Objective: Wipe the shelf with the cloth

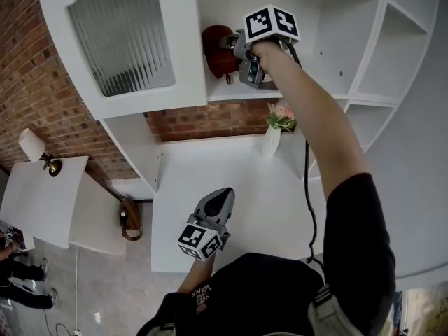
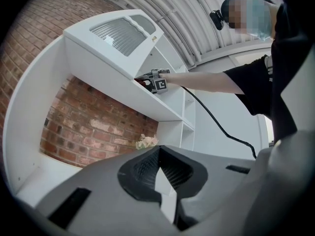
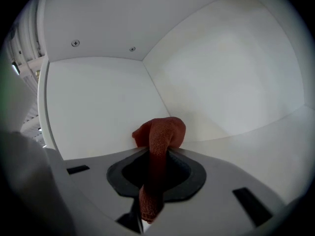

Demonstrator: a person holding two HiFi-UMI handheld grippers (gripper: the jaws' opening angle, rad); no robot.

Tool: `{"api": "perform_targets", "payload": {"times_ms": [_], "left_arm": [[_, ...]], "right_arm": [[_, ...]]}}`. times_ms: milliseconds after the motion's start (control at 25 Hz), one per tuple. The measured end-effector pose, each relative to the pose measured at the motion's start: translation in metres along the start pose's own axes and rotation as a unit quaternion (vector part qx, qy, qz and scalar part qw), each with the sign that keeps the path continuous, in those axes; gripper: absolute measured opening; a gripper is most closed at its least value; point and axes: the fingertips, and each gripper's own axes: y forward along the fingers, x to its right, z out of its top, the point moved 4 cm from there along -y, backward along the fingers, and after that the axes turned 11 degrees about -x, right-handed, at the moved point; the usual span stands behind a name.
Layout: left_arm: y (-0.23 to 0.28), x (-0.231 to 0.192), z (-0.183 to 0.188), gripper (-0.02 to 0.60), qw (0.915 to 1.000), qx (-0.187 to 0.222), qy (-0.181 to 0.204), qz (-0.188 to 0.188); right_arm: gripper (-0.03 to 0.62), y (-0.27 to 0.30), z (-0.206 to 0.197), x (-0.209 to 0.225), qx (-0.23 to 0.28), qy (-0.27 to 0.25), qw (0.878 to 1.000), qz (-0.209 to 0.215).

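Hand-held gripper on the right point(image 3: 157, 154) is clamped on the red cloth point(image 3: 160, 132). The cloth bunches past its tips inside the upper shelf point(image 3: 256, 146) compartment, near the back corner and seemingly on the shelf floor. Wiping looks barely begun or under way; nothing shows how much is covered. That compartment holds only the cloth. Below the shelf, the left hand-held gripper point(image 1: 218, 201) hangs closed on nothing over the bench point(image 1: 231, 166), where a vase point(image 1: 271, 140) holds flowers point(image 1: 281, 117).

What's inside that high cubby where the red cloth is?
Only the red cloth, pinched by the right gripper, and bare white walls. The spot beneath the cloth is covered.
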Motion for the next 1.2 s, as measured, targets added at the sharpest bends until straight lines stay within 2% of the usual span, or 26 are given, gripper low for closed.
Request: {"api": "perform_targets", "payload": {"times_ms": [160, 280, 440, 600, 840, 1080, 1200], "left_arm": [[-0.007, -0.001, -0.004, 0.006, 0.9999, 0.002, -0.006, 0.009], [-0.011, -0.002, -0.005, 0.006, 0.9999, 0.004, -0.009, 0.012], [-0.011, -0.002, -0.005, 0.006, 0.9999, 0.004, -0.011, 0.011], [-0.006, 0.001, -0.005, 0.006, 0.9999, 0.002, -0.011, 0.002], [0.008, 0.005, -0.008, 0.006, 0.9997, -0.006, -0.010, -0.021], [0.026, 0.015, -0.011, 0.006, 0.9983, -0.016, -0.009, -0.055], [0.035, 0.020, -0.012, 0.006, 0.9970, -0.021, -0.010, -0.074]], "right_arm": [[0.060, 0.017, -0.012, -0.003, -0.033, -0.001, 0.999, -0.008], [0.060, 0.025, -0.021, -0.002, -0.069, -0.041, 0.996, -0.041], [0.060, 0.022, -0.028, 0.005, -0.109, -0.097, 0.985, -0.088], [0.060, 0.004, -0.028, 0.023, -0.125, -0.119, 0.977, -0.127], [0.060, -0.040, -0.029, 0.067, -0.127, -0.117, 0.966, -0.191], [0.060, -0.101, -0.031, 0.116, -0.128, -0.111, 0.946, -0.275], [0.060, -0.129, -0.032, 0.131, -0.139, -0.123, 0.926, -0.328]]}}
